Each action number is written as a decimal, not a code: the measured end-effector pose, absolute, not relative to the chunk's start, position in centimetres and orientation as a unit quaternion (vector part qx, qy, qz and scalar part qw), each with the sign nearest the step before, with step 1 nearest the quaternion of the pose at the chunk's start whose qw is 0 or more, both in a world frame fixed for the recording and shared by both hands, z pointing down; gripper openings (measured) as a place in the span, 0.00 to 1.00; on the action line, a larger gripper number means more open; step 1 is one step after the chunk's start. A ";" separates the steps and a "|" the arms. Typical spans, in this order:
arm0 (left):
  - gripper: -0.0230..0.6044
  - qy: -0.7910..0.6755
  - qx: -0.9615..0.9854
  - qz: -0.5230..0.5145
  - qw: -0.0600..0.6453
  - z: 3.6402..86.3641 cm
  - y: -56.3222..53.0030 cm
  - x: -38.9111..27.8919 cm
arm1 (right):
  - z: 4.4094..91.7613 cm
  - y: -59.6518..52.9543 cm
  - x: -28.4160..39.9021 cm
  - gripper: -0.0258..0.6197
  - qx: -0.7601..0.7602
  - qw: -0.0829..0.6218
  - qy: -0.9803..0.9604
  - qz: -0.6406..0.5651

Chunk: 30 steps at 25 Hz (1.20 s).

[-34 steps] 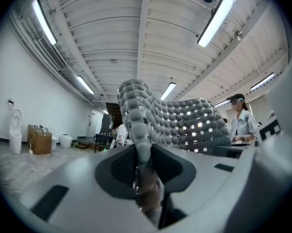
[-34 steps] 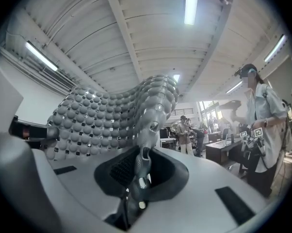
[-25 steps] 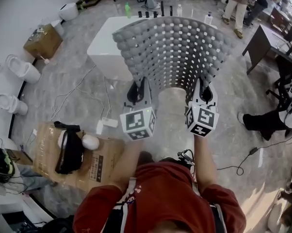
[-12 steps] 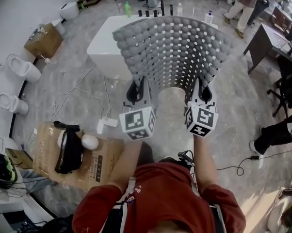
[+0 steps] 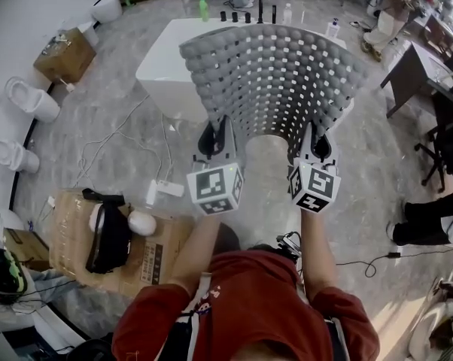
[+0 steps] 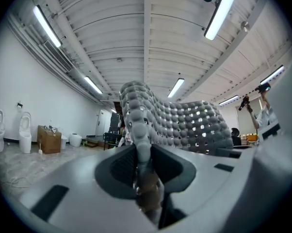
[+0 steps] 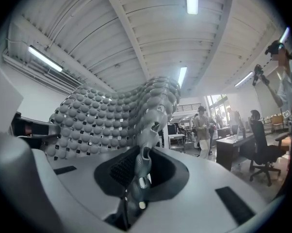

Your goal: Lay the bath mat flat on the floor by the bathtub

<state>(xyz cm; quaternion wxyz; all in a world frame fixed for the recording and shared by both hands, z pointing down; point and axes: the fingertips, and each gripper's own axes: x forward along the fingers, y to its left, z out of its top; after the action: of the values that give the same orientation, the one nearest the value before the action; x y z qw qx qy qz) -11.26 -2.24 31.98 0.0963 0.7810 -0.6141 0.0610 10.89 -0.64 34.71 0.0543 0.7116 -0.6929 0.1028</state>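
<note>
Together we hold the grey bath mat (image 5: 275,74) up in the air in front of the white bathtub (image 5: 166,66), one near corner in each gripper.

Marbled floor (image 5: 121,149) shows around the mat and through the arch of its near edge, but the mat hides the patch beyond and much of the bathtub's right side. We cannot tell whether its far edge touches the tub. The mat hangs curved like a trough. In the head view the marker cubes and gripper bodies cover the jaw tips. The gripper views show both pairs of jaws narrow: the left gripper (image 5: 215,131) pinches the mat's left near edge, the right gripper (image 5: 314,134) the right one. Bottles (image 5: 259,10) on the tub's far rim are too small to identify.
</note>
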 end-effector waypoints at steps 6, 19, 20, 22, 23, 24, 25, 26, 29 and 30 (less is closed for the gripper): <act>0.18 -0.622 0.773 0.066 0.104 33.6 -3.8 -14.3 | 36.2 -2.2 7.8 0.11 0.703 0.062 -0.701 0.107; 0.18 -0.624 0.780 0.036 0.034 22.7 8.1 -4.4 | 26.2 9.3 17.8 0.12 0.704 -0.001 -0.707 0.069; 0.18 -0.624 0.780 0.038 0.036 22.9 7.3 -5.4 | 26.4 8.5 16.9 0.12 0.704 0.000 -0.707 0.070; 0.18 -0.625 0.779 0.039 0.037 23.3 5.7 -7.3 | 26.7 6.9 15.1 0.12 0.703 0.002 -0.708 0.072; 0.18 -0.625 0.778 0.040 0.039 23.5 4.9 -8.1 | 26.8 6.1 14.2 0.12 0.702 0.003 -0.709 0.072; 0.18 -0.626 0.778 0.041 0.040 23.6 4.2 -8.8 | 26.9 5.4 13.5 0.12 0.701 0.005 -0.709 0.073; 0.18 -0.626 0.777 0.042 0.042 23.7 3.6 -9.4 | 27.0 4.7 13.0 0.12 0.701 0.007 -0.709 0.074; 0.18 -0.627 0.777 0.043 0.044 23.8 3.0 -9.9 | 27.1 4.1 12.5 0.12 0.701 0.008 -0.709 0.076; 0.18 -0.626 0.776 0.046 0.051 24.3 2.2 -10.8 | 27.5 3.3 11.7 0.12 0.701 0.012 -0.708 0.081; 0.18 -0.627 0.776 0.048 0.052 24.7 2.1 -11.2 | 27.9 3.2 11.4 0.12 0.701 0.014 -0.708 0.082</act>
<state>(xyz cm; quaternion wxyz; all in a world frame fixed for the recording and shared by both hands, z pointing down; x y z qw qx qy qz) -11.21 2.10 24.68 0.0523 0.7759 -0.6269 0.0481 11.42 3.22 27.86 0.0142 0.7010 -0.7083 0.0823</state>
